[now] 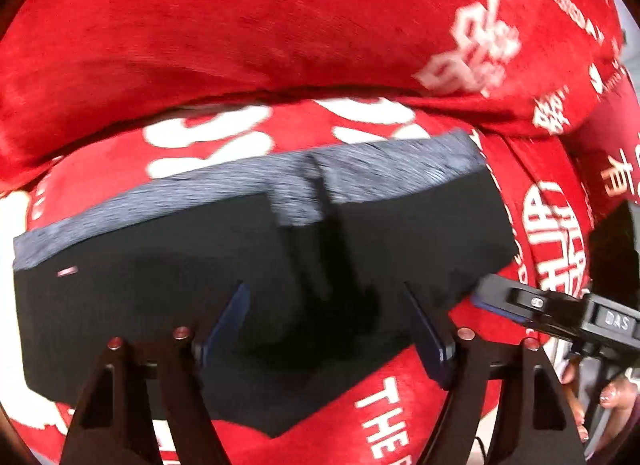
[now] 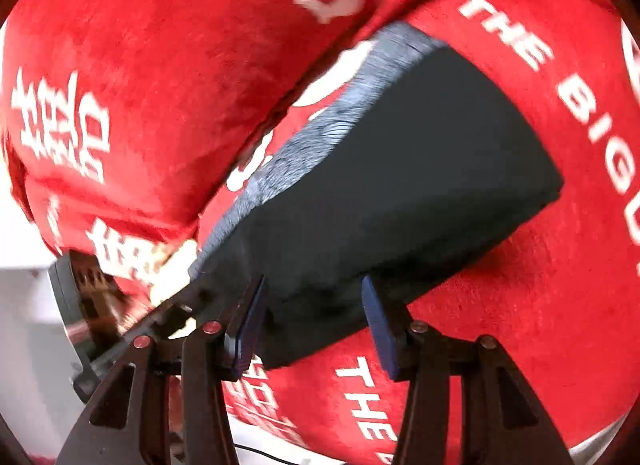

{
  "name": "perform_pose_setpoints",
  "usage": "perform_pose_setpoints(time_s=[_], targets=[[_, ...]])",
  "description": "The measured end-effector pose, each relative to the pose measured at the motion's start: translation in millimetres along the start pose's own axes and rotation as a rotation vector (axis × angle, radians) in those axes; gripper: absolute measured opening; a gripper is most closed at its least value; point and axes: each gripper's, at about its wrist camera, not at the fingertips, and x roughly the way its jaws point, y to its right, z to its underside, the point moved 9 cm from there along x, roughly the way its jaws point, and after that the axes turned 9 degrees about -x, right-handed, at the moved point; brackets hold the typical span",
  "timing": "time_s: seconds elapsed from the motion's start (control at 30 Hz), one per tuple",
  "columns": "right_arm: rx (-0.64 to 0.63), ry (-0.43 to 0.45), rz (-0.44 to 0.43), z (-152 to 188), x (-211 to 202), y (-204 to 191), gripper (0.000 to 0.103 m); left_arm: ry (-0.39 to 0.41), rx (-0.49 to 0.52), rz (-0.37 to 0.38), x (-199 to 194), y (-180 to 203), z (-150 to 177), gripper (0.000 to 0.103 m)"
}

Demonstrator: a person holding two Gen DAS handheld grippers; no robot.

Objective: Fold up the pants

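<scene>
Blue-padded fingers (image 1: pixel 430 329) of the left gripper (image 1: pixel 326 329) stand spread above the black pants (image 1: pixel 160 285), pinching nothing. These pants lie folded on a red blanket (image 1: pixel 200 25), grey waistband (image 1: pixel 380 165) toward 12 o'clock. From 3 o'clock comes the right gripper (image 2: pixel 314 329), jaws also apart, nothing held, at the pants' edge.

bright even indoor light, strong fisheye bending with dark corners, motion blur smearing white lettering, soft shadows
</scene>
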Motion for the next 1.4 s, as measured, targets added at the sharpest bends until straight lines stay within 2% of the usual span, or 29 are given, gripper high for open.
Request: perform_pose_setpoints(time_s=[0.03, 0.07, 0.17, 0.2, 0.23, 0.33, 0.4, 0.43, 0.53, 0.57, 0.67, 0.77, 0.83, 0.9, 0.93, 0.97, 1.0, 1.03, 1.1, 1.17, 1.2, 1.27, 1.33, 1.4], targets=[[0.034, -0.002, -0.012, 2, 3, 4, 0.053, -0.008, 0.006, 0.007, 4, 7, 0, 0.069], [0.074, -0.001, -0.026, 4, 4, 9, 0.053, -0.027, 0.010, 0.022, 9, 13, 1, 0.066], [0.131, 0.026, -0.073, 5, 5, 17, 0.053, -0.088, -0.016, 0.088, 23, 27, 2, 0.065], [0.142, 0.032, -0.084, 1, 5, 19, 0.053, -0.103, -0.023, 0.097, 28, 28, 3, 0.062], [0.150, 0.040, -0.094, -1, 7, 22, 0.053, -0.118, -0.027, 0.107, 33, 31, 3, 0.055], [0.170, 0.048, -0.110, -4, 13, 27, 0.051, -0.150, -0.037, 0.101, 44, 33, 7, 0.053], [0.180, 0.044, -0.112, -10, 18, 32, 0.016, -0.152, -0.059, 0.095, 47, 30, 8, 0.041], [0.176, 0.032, -0.083, -11, 21, 35, 0.006, -0.154, -0.075, 0.096, 47, 28, 8, 0.040], [0.113, 0.033, -0.085, -16, 14, 20, 0.005, -0.123, -0.104, 0.113, 30, 27, 10, 0.040], [0.055, 0.033, -0.083, -16, 7, 8, 0.005, -0.109, -0.098, 0.114, 25, 28, 11, 0.040], [-0.008, -0.011, -0.067, -5, 3, -6, 0.005, -0.063, -0.064, 0.082, 11, 28, 22, 0.041], [-0.003, -0.046, -0.014, 9, 15, 5, 0.005, -0.072, -0.063, 0.008, 26, 17, 35, 0.041], [-0.005, -0.073, 0.025, 14, 31, 16, 0.005, -0.095, -0.081, -0.017, 43, 8, 44, 0.041], [-0.026, -0.092, 0.056, 20, 41, 23, 0.005, -0.067, -0.078, -0.025, 44, 7, 43, 0.041], [-0.034, -0.094, 0.055, 17, 44, 23, 0.005, -0.057, -0.071, -0.034, 41, 8, 43, 0.046], [-0.050, -0.104, 0.053, 15, 43, 20, 0.006, -0.049, -0.066, -0.051, 39, 8, 43, 0.055], [-0.061, -0.118, 0.049, 14, 41, 17, 0.008, -0.034, -0.065, -0.070, 37, 7, 42, 0.073], [-0.070, -0.130, 0.050, 13, 41, 13, 0.011, -0.007, -0.063, -0.077, 31, 7, 40, 0.077], [-0.141, -0.174, 0.084, 11, 31, 2, 0.018, 0.009, -0.052, -0.068, 21, 8, 39, 0.077], [-0.233, -0.175, 0.114, 8, 13, -13, 0.026, 0.018, -0.048, -0.083, 11, 6, 36, 0.077], [-0.281, -0.158, 0.110, 5, 2, -23, 0.026, 0.028, -0.045, -0.090, 7, 7, 34, 0.077], [-0.363, -0.099, 0.122, -11, -20, -34, 0.043, 0.058, -0.039, -0.108, -3, 7, 25, 0.077], [-0.420, -0.016, 0.173, -37, -39, -35, 0.055, 0.073, -0.040, -0.111, -8, 10, 17, 0.077], [-0.421, 0.033, 0.262, -64, -44, -21, 0.055, 0.082, -0.043, -0.099, -10, 16, 4, 0.077]])
